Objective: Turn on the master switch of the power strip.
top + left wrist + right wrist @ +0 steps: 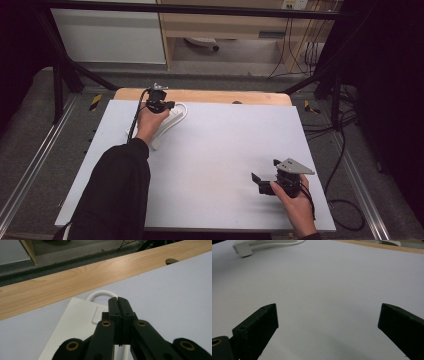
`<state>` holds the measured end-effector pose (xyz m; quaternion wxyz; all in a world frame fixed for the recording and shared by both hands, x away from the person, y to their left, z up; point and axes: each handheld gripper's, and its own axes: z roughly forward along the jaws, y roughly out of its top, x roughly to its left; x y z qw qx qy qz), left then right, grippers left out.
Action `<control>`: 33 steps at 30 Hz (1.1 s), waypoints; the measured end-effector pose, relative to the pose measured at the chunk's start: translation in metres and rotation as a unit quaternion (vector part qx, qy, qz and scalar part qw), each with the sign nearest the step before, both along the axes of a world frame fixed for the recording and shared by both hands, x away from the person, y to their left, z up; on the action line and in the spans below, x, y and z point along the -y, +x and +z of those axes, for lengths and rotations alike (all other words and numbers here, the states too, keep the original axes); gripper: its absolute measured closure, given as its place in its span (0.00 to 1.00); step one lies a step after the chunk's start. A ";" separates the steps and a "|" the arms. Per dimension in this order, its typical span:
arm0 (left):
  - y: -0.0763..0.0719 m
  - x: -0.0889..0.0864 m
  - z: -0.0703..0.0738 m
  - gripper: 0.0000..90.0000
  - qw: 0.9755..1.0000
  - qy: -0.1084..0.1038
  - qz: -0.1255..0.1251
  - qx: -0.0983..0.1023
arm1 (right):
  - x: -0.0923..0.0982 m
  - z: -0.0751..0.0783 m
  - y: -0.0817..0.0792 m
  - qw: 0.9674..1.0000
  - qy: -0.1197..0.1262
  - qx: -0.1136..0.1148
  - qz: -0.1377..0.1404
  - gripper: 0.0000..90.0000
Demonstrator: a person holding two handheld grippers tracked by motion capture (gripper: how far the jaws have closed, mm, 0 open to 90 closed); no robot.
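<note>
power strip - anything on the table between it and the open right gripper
Nothing visible: only bare white table lies between the right gripper, jaws wide apart, and the white power strip. The left gripper is shut above the strip.

The power strip [75, 325] looks like smooth white plastic with a faint sheen, as does its cord [101, 293]. The table [215, 150] has a matt pale grey top; its far edge [75, 280] shows light grained wood.
</note>
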<state>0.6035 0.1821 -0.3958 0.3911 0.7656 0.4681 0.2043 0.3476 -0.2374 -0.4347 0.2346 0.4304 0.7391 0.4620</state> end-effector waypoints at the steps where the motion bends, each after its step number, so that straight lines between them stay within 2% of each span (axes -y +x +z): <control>1: 0.001 0.000 -0.001 1.00 1.000 0.001 -0.001 -0.001 | 0.000 0.000 0.000 1.000 0.001 0.000 -0.001 0.04; 9: 0.007 -0.001 -0.012 1.00 1.000 0.013 0.003 -0.017 | 0.002 -0.001 0.000 1.000 0.001 -0.006 0.000 0.04; 17: 0.015 0.004 -0.014 1.00 0.999 0.032 -0.001 -0.020 | 0.003 -0.001 -0.001 1.000 0.009 -0.008 -0.002 0.04; 23: 0.019 0.008 -0.018 1.00 0.998 0.048 -0.001 -0.029 | 0.004 -0.002 -0.001 1.000 0.010 -0.008 -0.002 0.04; 26: 0.020 0.008 -0.020 1.00 0.998 0.046 -0.002 -0.033 | 0.004 -0.002 -0.001 1.000 0.011 -0.009 -0.003 0.04; 33: 0.020 0.008 -0.018 1.00 0.999 0.043 0.003 -0.023 | 0.004 -0.002 0.000 1.000 0.007 -0.009 -0.001 0.04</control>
